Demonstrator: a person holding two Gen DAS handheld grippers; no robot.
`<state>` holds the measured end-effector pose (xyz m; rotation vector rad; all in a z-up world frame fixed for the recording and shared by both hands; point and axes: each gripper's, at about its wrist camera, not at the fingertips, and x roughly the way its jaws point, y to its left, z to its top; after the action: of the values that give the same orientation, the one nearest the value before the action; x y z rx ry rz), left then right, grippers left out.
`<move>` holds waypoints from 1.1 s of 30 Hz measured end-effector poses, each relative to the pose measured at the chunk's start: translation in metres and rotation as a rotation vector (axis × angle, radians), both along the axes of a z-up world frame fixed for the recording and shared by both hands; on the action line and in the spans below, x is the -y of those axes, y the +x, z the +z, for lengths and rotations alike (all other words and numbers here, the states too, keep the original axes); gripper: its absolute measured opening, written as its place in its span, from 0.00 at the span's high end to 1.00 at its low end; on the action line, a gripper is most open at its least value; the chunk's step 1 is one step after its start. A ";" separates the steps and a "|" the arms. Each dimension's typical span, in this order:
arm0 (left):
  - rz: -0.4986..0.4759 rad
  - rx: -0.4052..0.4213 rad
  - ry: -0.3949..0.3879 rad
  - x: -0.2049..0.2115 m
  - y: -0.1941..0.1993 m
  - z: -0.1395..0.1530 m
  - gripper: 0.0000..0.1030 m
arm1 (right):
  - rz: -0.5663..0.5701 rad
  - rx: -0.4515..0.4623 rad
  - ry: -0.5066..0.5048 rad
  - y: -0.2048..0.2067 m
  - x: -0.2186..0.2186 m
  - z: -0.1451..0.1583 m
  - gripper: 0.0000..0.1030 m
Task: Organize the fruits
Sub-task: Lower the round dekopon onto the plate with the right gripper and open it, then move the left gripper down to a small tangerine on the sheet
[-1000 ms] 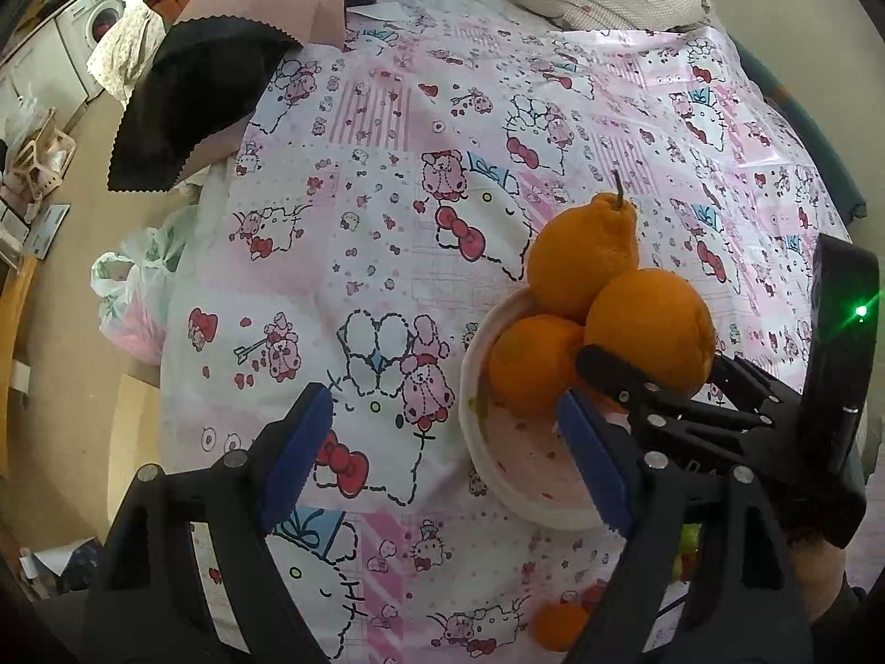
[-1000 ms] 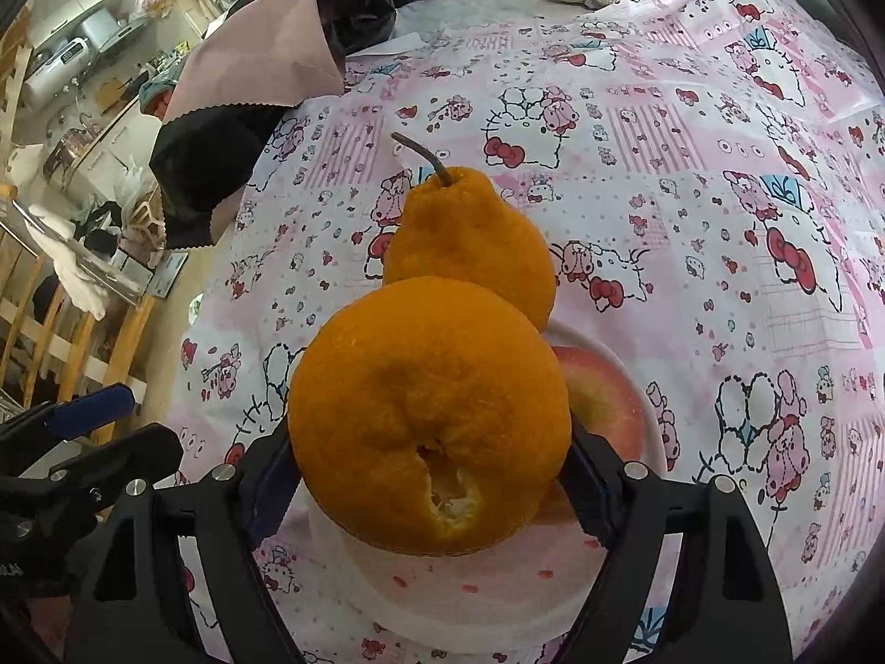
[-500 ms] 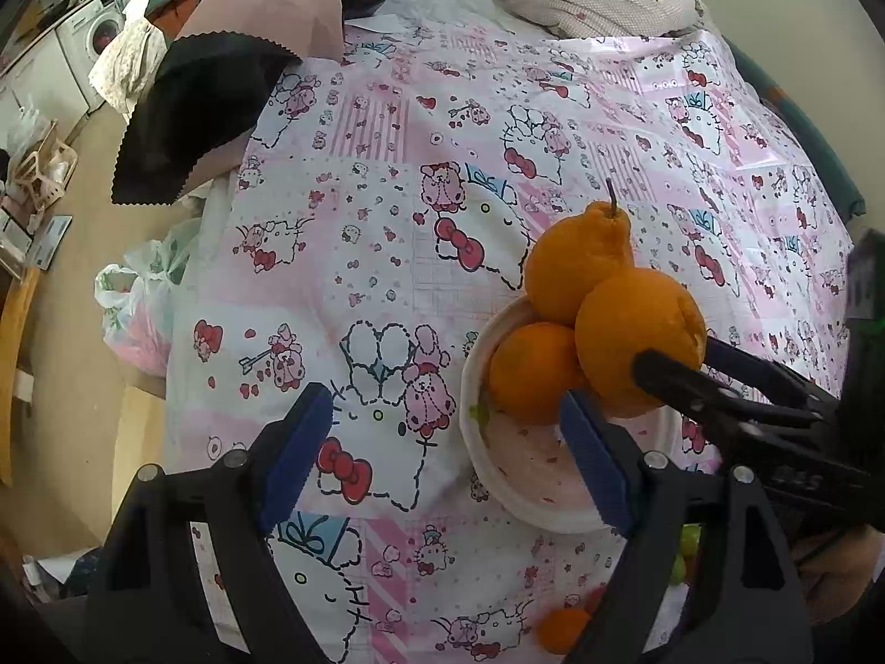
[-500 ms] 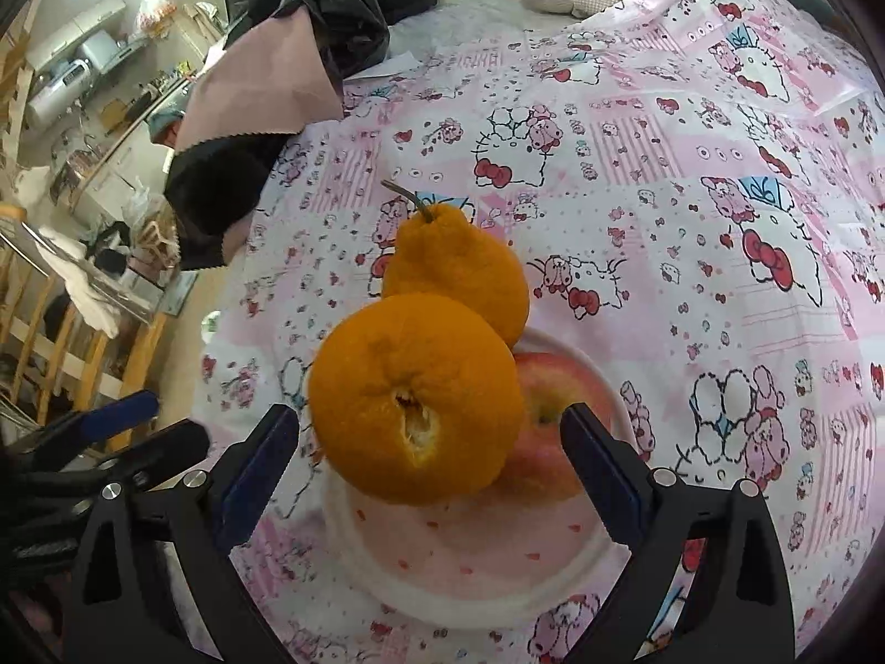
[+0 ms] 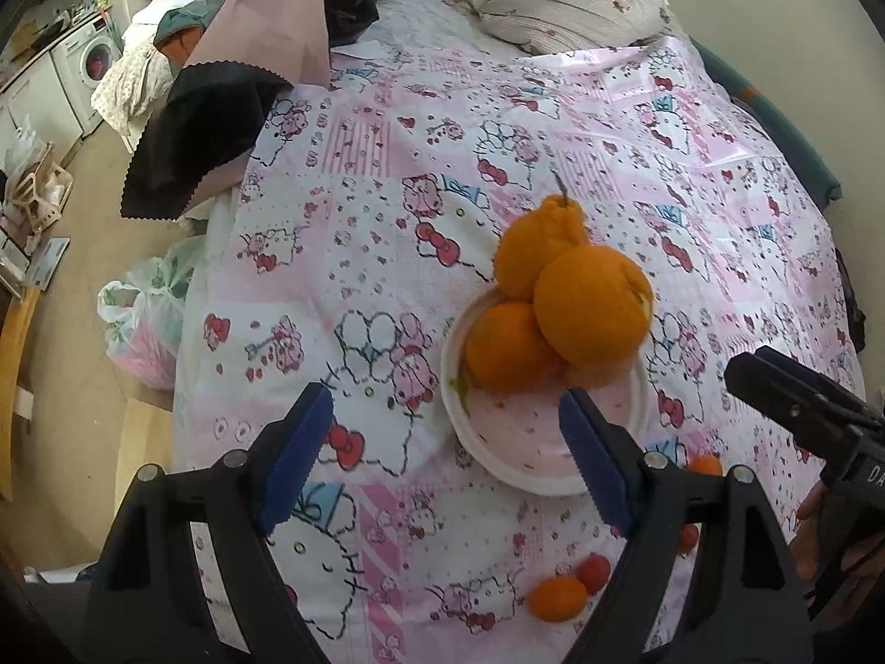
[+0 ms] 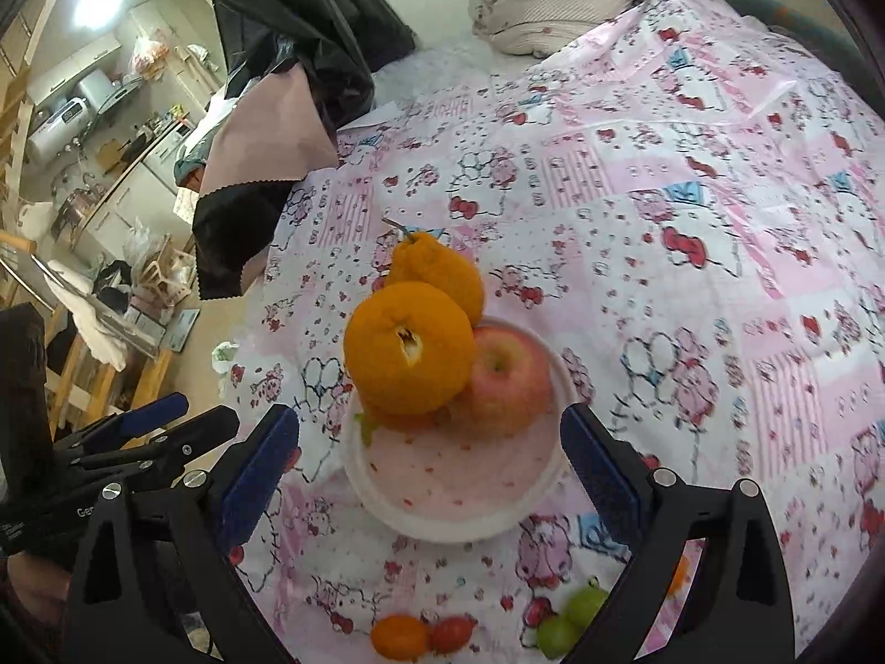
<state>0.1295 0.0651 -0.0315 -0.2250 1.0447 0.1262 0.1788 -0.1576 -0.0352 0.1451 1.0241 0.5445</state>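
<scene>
A white bowl [image 5: 487, 459] [image 6: 442, 525] sits on the pink cartoon-print cloth. In it a large round orange [image 5: 592, 310] [image 6: 409, 348] rests on top of another orange [image 5: 503, 348], a red apple [image 6: 503, 382] and a stemmed, pear-shaped orange [image 5: 531, 243] [image 6: 442, 265]. My right gripper [image 6: 430, 420] is open just short of the bowl, empty. My left gripper [image 5: 442, 404] is open too, empty, over the bowl's near left rim. A small orange [image 6: 399, 636], a red tomato [image 6: 452, 633] and green grapes [image 6: 569, 620] lie loose on the cloth.
Black and pink fabric [image 5: 221, 105] hangs over the cloth's far left edge. A crumpled blanket [image 5: 558, 16] lies at the far end. The cloth drops off on the left to a floor with a plastic bag [image 5: 144, 326]. A wall runs behind and to the right.
My right gripper opened off the large orange, left it on top of the pile in the bowl, and drew back and up. My left gripper also pulled back a little.
</scene>
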 end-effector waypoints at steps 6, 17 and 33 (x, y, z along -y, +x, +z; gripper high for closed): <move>-0.048 0.013 -0.014 0.014 -0.018 0.003 0.21 | -0.068 -0.018 0.035 -0.025 0.026 0.006 0.05; -0.155 0.098 0.014 0.042 -0.050 0.017 0.05 | -0.167 -0.063 0.057 -0.078 0.068 -0.001 0.05; -0.198 -0.026 -0.002 0.072 -0.070 -0.029 0.04 | -0.293 -0.200 0.012 -0.101 0.103 -0.040 0.05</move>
<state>0.0595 -0.0068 -0.0603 -0.1212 1.0869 -0.0511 0.0782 -0.2604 -0.0751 0.3602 1.1699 0.2726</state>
